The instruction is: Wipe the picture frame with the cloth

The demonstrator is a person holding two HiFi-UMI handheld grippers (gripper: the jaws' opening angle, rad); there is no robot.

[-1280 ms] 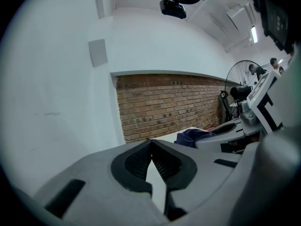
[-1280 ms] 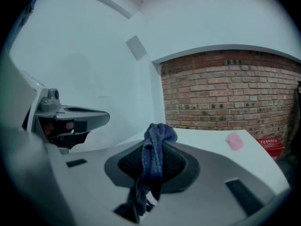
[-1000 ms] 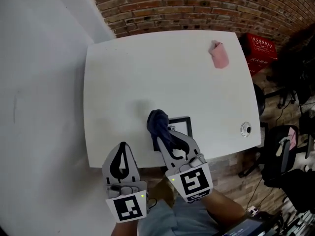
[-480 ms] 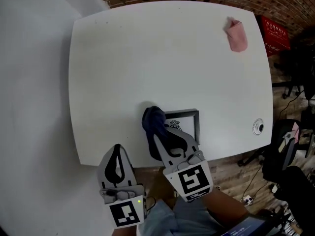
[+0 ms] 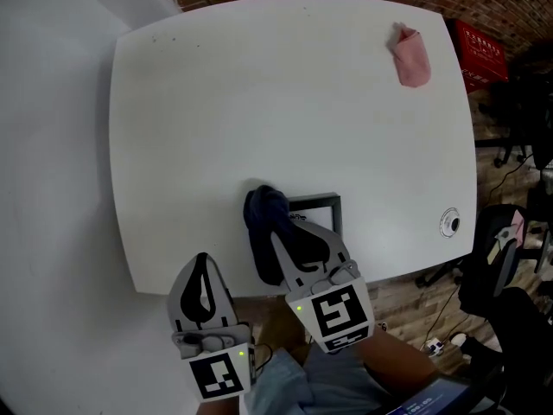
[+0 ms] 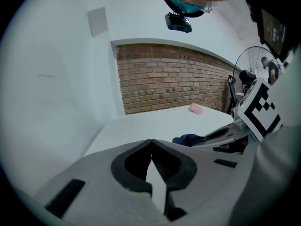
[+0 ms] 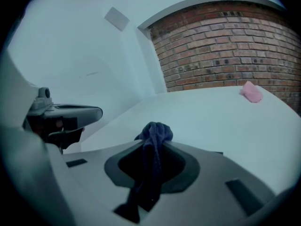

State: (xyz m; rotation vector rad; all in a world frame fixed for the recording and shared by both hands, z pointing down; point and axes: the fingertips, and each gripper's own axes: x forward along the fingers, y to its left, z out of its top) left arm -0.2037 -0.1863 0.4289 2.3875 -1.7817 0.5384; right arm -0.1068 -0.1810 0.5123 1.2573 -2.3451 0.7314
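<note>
Clamping a dark blue cloth (image 7: 154, 134), the right gripper (image 5: 278, 236) holds the wad on the left edge of the picture frame (image 5: 316, 200), probably to rub it. The left gripper (image 6: 151, 144), jaws together and empty, hangs beside the near edge of the white table (image 5: 285, 102), out of the way. Cloth and gripper hide much of the frame.

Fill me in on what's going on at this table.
A person holds a two-jaw tool in each hand over a white table. The right tool is shut on a dark blue cloth, whose bunched end is at the left edge of a black picture frame near the table's front edge. The left tool is shut and empty, off to the side by that edge. A pink item lies untouched at the far right.
</note>
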